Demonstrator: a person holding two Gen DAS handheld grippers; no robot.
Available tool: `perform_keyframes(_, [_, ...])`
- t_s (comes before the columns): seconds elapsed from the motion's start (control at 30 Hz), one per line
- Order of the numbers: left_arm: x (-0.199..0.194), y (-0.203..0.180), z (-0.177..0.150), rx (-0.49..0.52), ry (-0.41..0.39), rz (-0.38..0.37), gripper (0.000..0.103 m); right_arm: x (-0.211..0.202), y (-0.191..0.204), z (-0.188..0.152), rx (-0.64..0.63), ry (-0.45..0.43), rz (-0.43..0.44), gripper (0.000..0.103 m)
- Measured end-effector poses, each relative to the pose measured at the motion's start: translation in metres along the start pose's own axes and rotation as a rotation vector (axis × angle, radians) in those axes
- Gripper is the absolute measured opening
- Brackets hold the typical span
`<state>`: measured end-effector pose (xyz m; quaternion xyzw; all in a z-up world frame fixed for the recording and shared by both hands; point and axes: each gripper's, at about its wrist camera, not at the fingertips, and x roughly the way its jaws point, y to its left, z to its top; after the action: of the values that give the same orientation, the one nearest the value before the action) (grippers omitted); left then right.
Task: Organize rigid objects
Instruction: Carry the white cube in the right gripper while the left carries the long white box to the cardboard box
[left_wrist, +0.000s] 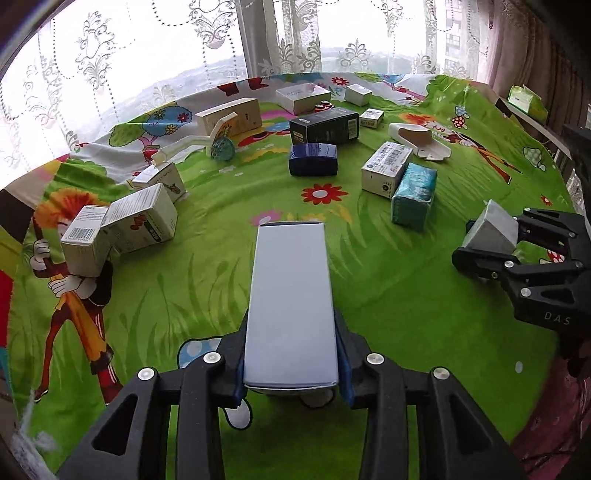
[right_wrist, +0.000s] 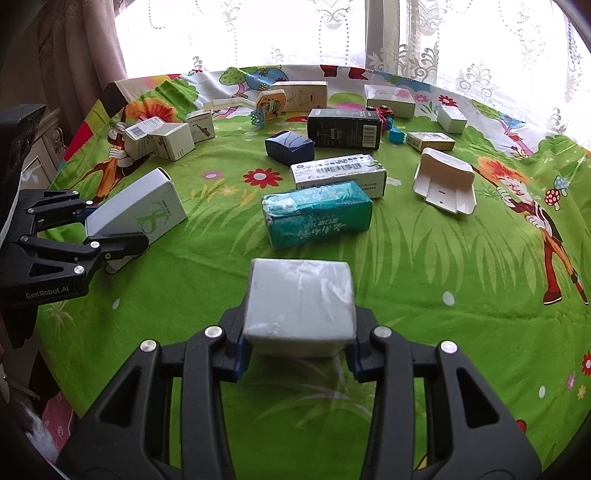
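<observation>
- The tall white box sits clamped between the pads of the left tool, tilted forward, its far end low over the green cloth on the desk; in the right wrist view a green logo shows on its side.
- The small grey wrapped box is gripped in the right tool, held just above the cloth.
- Both tools point steeply down, side by side, well apart.
- Beyond lie a teal packet, a barcode box, and a dark blue box.
</observation>
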<state>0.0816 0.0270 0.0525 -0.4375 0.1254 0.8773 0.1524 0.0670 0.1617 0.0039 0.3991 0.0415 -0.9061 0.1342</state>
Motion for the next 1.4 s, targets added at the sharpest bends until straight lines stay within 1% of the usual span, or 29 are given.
perform_keyframes(0.07, [0.002,0.002,-0.001,-0.026,-0.007,-0.006,0.039,0.0,0.0,0.0,-0.001,-0.001,-0.001,0.045])
perform_keyframes(0.13, [0.001,0.004,-0.002,-0.075,-0.009,-0.001,0.037,0.0,0.0,0.0,0.0,-0.002,0.0,0.045])
perform_keyframes(0.2, [-0.009,0.002,-0.006,-0.131,-0.038,0.042,0.037,-0.001,0.002,0.0,-0.007,-0.001,-0.007,0.045])
perform_keyframes(0.27, [-0.023,-0.006,-0.011,-0.174,-0.075,0.07,0.037,-0.002,0.006,-0.001,-0.024,0.007,-0.022,0.044])
perform_keyframes(0.33, [-0.034,-0.013,-0.018,-0.223,-0.087,0.11,0.037,-0.009,0.011,-0.003,-0.037,-0.002,-0.024,0.044])
perform_keyframes(0.37, [-0.037,-0.016,-0.022,-0.242,-0.083,0.113,0.037,-0.012,0.013,-0.004,-0.037,-0.001,-0.022,0.044])
perform_keyframes(0.43, [-0.04,-0.021,-0.027,-0.264,-0.063,0.117,0.037,-0.017,0.017,-0.007,-0.036,0.004,-0.015,0.044])
perform_keyframes(0.53, [-0.046,-0.033,-0.033,-0.253,-0.062,0.161,0.037,-0.03,0.021,-0.01,-0.037,-0.007,-0.009,0.044])
perform_keyframes(0.67, [-0.052,-0.036,-0.037,-0.298,-0.053,0.142,0.037,-0.048,0.019,-0.014,-0.02,-0.011,-0.006,0.044])
perform_keyframes(0.8, [-0.057,-0.047,-0.039,-0.284,-0.056,0.146,0.037,-0.063,0.016,-0.021,-0.011,-0.014,-0.02,0.044])
perform_keyframes(0.93, [-0.062,-0.062,-0.041,-0.263,-0.054,0.125,0.037,-0.079,0.008,-0.031,0.012,-0.021,-0.023,0.044])
perform_keyframes(1.4, [-0.08,-0.129,-0.033,-0.112,-0.082,0.067,0.037,-0.143,-0.025,-0.066,0.084,-0.092,-0.048,0.044])
